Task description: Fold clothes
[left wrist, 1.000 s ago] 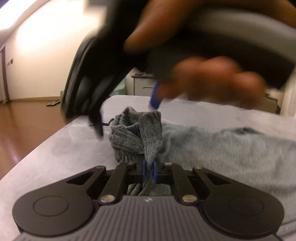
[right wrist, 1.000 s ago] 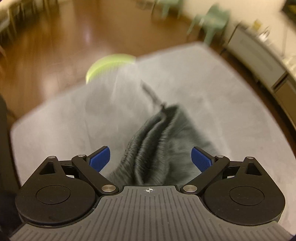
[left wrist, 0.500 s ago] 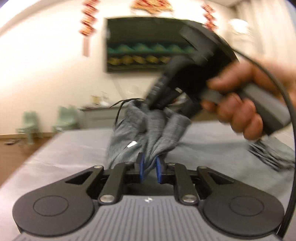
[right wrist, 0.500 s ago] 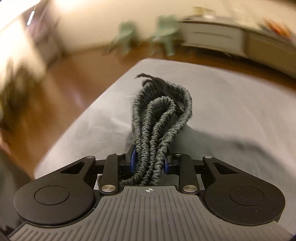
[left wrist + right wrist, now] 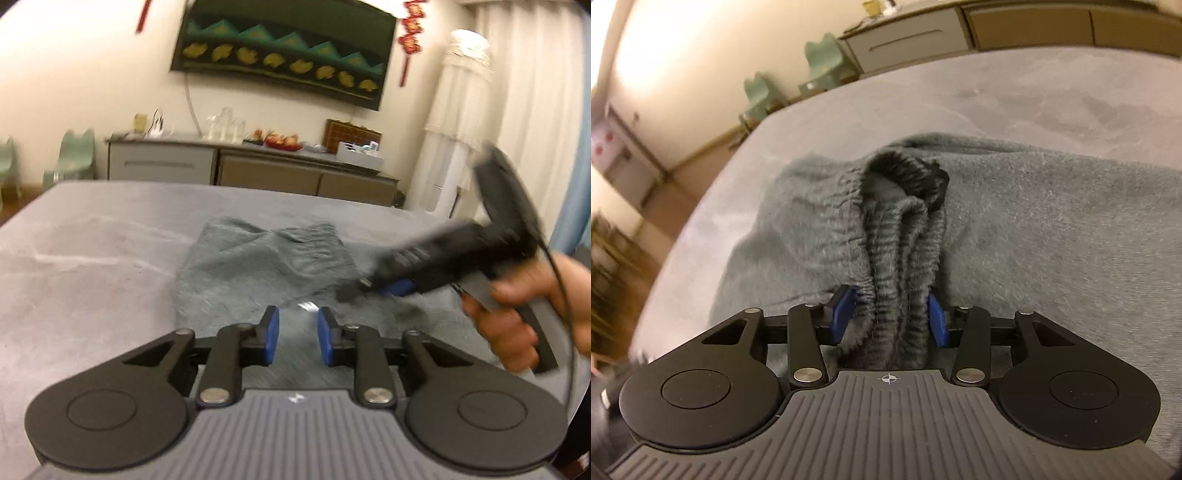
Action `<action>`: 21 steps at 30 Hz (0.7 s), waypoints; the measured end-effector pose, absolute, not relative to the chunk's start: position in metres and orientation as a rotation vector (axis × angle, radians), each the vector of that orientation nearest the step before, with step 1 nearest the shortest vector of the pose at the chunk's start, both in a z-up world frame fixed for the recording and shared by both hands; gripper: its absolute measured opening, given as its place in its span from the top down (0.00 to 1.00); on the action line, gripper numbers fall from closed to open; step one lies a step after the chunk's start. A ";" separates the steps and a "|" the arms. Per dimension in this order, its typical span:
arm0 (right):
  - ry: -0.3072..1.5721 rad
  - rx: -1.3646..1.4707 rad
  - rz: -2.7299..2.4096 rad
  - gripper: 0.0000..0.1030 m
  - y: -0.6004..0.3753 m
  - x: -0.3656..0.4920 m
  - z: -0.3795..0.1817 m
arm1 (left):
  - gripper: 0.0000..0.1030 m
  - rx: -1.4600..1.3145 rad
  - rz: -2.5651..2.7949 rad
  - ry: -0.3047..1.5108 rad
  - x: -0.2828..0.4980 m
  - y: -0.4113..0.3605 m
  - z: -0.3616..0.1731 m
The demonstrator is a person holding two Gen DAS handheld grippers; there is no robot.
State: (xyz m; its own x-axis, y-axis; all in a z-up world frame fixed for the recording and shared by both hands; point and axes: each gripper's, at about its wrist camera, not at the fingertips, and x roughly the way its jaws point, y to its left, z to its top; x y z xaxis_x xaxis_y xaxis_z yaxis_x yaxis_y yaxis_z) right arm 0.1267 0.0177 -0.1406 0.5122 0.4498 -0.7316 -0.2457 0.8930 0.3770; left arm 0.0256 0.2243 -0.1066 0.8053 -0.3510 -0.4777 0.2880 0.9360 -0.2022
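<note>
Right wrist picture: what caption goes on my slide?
Blue-tipped right tongs around the bunched ribbed waistband of grey fleece trousers on a grey table.

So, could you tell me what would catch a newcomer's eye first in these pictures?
Probably the bunched ribbed waistband of the grey knitted garment, gathered between the blue pads of the right hand-held gripper low in the right wrist view. The left wrist view shows the left hand-held gripper parted and empty above the grey cloth-covered table.
</note>
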 end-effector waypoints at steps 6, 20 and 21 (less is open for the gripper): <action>0.888 0.200 0.430 0.47 0.015 0.123 -0.123 | 0.50 -0.072 -0.323 0.698 0.136 0.241 -0.073; 0.809 -0.052 0.368 0.73 0.037 0.078 -0.132 | 0.81 -0.248 -0.234 0.828 0.237 0.251 -0.129; 0.798 -0.080 0.361 0.73 0.041 0.074 -0.131 | 0.81 -0.347 -0.234 0.825 0.238 0.263 -0.130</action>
